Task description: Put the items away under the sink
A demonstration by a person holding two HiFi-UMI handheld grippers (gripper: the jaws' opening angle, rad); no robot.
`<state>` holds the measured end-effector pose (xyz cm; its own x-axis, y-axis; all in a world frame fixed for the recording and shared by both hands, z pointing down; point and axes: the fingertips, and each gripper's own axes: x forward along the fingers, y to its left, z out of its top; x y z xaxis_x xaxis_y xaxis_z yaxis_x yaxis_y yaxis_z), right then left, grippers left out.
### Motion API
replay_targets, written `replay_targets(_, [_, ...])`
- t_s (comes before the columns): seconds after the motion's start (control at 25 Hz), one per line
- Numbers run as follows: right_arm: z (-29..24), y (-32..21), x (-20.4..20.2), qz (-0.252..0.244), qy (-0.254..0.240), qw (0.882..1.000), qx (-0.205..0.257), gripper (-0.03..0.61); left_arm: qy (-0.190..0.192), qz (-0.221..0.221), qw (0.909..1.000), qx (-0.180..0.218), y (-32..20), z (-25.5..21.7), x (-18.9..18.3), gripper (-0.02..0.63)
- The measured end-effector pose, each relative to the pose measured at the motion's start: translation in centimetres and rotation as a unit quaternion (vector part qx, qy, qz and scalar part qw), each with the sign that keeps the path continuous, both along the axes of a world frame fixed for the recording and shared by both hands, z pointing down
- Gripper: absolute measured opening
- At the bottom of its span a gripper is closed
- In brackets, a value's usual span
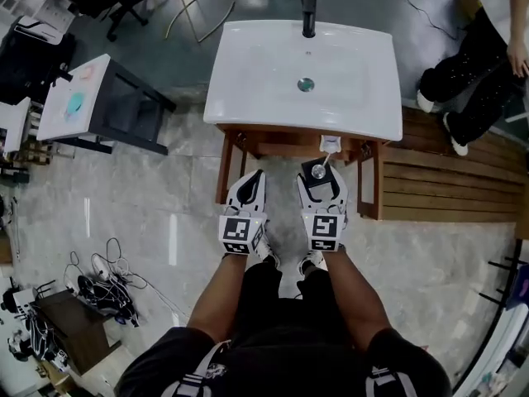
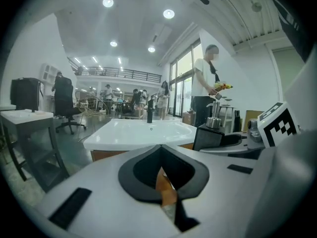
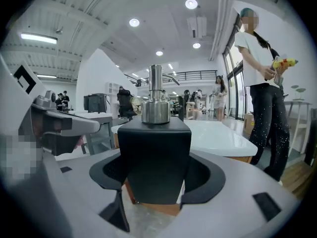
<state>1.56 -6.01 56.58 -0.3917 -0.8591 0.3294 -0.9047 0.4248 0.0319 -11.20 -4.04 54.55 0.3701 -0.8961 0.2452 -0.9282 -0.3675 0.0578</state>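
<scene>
– Right gripper (image 1: 322, 180) is clamped on the black soap dispenser (image 3: 154, 152). Its jaws are wide on the square body, and the steel pump stands upright above them. I have it just short of the sink (image 1: 248, 89).

– So nothing stowed yet?

– Not this one. I'd call it the step in hand. The soap dispenser hangs in front of the wooden stand (image 1: 224, 168), and the space under the sink lies ahead of the gripper and lower down.

– And your other claw?

– Left gripper (image 1: 252, 180) sits just beside the right one, on its left, with its jaws together and nothing between them.

– Anything else waiting?

– The top of the sink, beyond both grippers, looks bare. A small white thing (image 1: 329, 144) shows just past the soap dispenser, under the sink's edge, but I can't tell what it is. I can't see what sits further in either.
</scene>
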Motion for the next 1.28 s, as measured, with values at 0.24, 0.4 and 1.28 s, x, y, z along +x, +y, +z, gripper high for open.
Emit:
replay_targets(0.24, [6.7,-3.1,0.2,0.016,-0.021,1.0,0.014,0.324,-0.024,0.018,0.9996,0.0,-1.5,8.3,0.6,-0.002])
replay_targets(0.4, [13.4,-4.9,-0.6,0.014,-0.014,0.999,0.026,0.324,-0.031,0.013,0.9994,0.009,-3.4,15.0,-0.4,-0.002])
replay_targets(1.28, [31.2,-18.8,-5.0,0.037,-0.009,0.994,0.1,0.324,-0.018,-0.003,0.9965,0.082,-12.4,37.3,-2.2,-0.002])
